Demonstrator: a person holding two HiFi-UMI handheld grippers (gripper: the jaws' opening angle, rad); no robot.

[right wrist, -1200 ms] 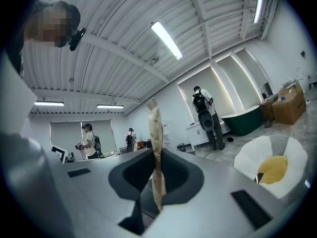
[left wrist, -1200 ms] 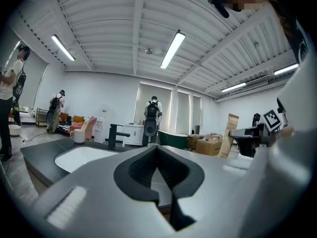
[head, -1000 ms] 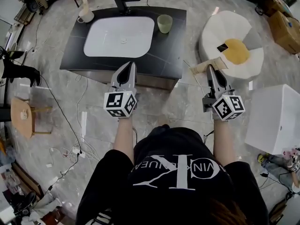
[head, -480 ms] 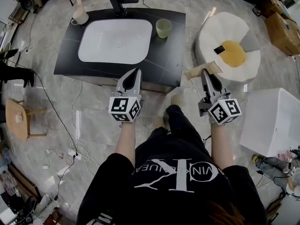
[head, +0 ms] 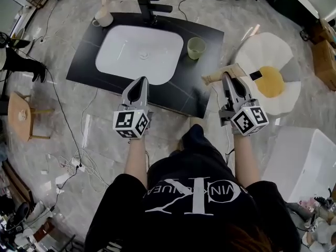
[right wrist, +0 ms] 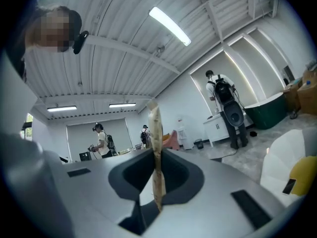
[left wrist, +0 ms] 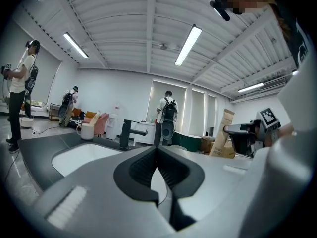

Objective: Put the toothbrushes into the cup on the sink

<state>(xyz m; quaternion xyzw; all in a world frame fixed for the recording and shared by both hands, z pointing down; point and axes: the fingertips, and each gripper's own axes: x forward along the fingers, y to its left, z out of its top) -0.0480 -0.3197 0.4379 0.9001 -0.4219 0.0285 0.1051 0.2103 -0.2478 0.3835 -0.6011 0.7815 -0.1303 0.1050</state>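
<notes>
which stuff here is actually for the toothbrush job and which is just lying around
For the job:
- green cup on the sink counter
- tan flat pack, probably the toothbrush, clamped in the right gripper
- left gripper, shut and empty

Lying about:
- white mug
- egg-shaped cushion
- wooden stool
- white box

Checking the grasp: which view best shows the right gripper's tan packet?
Right gripper view: the packet sits edge-on, clamped between the fingers. Head view shows its flat length past the tips; left gripper view only a distant side glimpse.
</notes>
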